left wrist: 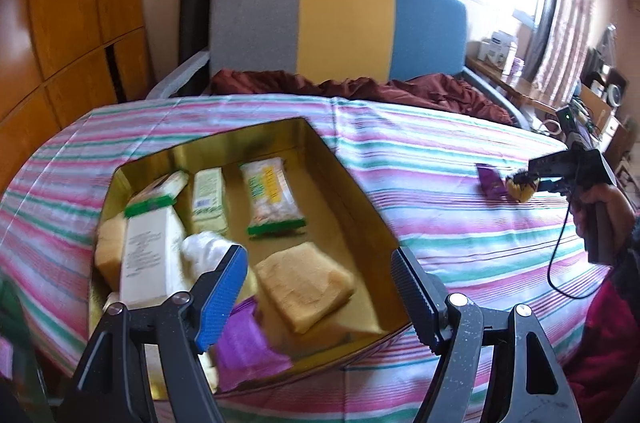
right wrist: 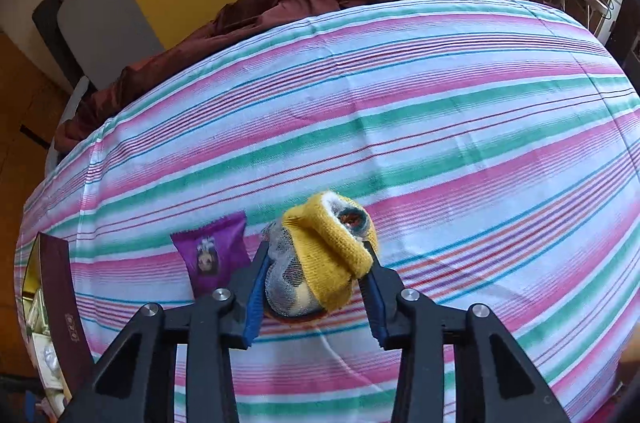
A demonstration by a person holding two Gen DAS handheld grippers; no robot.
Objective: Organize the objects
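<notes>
A rolled yellow knitted bundle (right wrist: 332, 259) with white mesh on its side rests on the striped sheet, and my right gripper (right wrist: 318, 251) is shut on it, pads pressing both sides. The left wrist view shows that gripper (left wrist: 536, 179) far right with the bundle (left wrist: 520, 187). A purple snack packet (right wrist: 212, 255) lies just left of the bundle. My left gripper (left wrist: 318, 255) hangs open above the near end of a gold tin box (left wrist: 348, 191), holding nothing. The box holds two yellow sponges (left wrist: 304, 283), green-edged snack packets (left wrist: 272, 199), a white carton (left wrist: 148, 255) and a purple packet (left wrist: 244, 347).
The striped sheet (right wrist: 440, 127) covers the bed. A crumpled maroon blanket (left wrist: 360, 87) lies along the grey, yellow and blue headboard (left wrist: 340, 23). A wooden wardrobe (left wrist: 68, 23) stands left and a cluttered desk (left wrist: 520, 79) right. A person's hand (left wrist: 600, 207) holds the right gripper's handle.
</notes>
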